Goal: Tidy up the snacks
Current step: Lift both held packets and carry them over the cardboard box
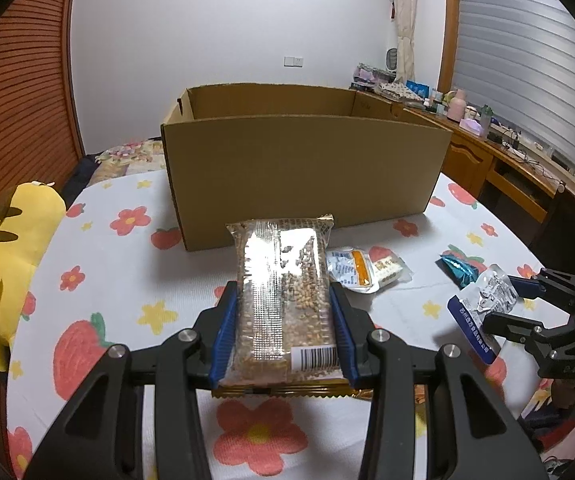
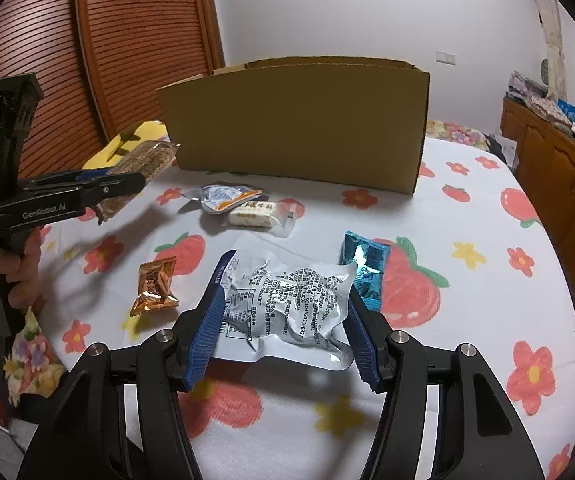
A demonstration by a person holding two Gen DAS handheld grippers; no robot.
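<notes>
Left wrist view: your left gripper [image 1: 283, 320] clamps a long grain bar packet [image 1: 283, 280] by its sides, held off the cloth just before the cardboard box [image 1: 303, 164]. Risk: the slick film could slide out if you tilt it over the box wall.

Right wrist view: your right gripper [image 2: 283, 320] grips a crinkled silver vacuum pouch [image 2: 287, 312] between its blue pads, well short of the box. Risk: the loose pouch edge may catch the rim. Teal packet [image 2: 363, 264] and orange packet [image 2: 155, 286] lie beside it, nearer you than the box.
</notes>
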